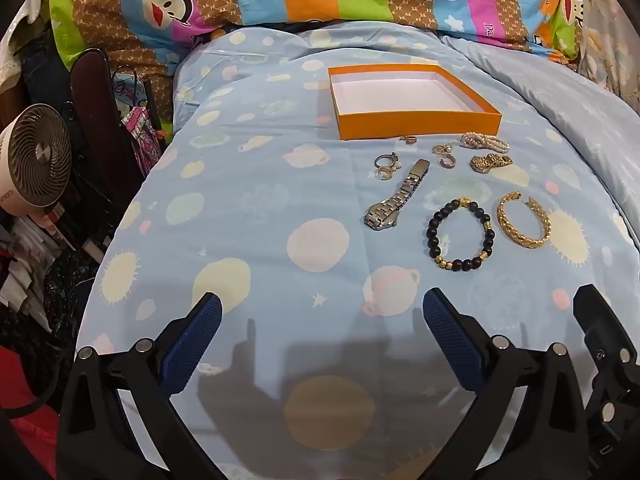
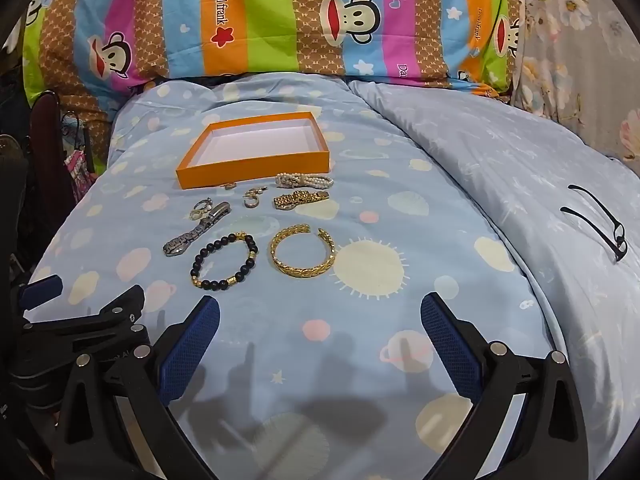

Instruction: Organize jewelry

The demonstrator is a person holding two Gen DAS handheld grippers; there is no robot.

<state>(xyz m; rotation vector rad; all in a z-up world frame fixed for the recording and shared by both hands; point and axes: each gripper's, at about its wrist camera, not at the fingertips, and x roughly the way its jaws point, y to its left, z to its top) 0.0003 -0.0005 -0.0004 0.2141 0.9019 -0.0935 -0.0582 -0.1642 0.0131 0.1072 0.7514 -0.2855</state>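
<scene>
Hovering spread-jawed and empty, left gripper (image 1: 320,320) and right gripper (image 2: 320,320) face jewelry mid-frame; soft duvet (image 2: 400,220) risks snagging beaded bracelet (image 2: 224,260) short of orange box (image 2: 256,168).

- Even, fairly bright indoor light; colours look saturated.
- Dark shadows on the sheet (image 1: 248,208) fall near the bottom, below the grippers.
- Strong fisheye bending, black corners.
- Slight softness throughout; no strong glare.

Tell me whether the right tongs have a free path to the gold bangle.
Probably yes: the right tongs are open, and only bare bedsheet lies between them and the gold bangle.
</scene>
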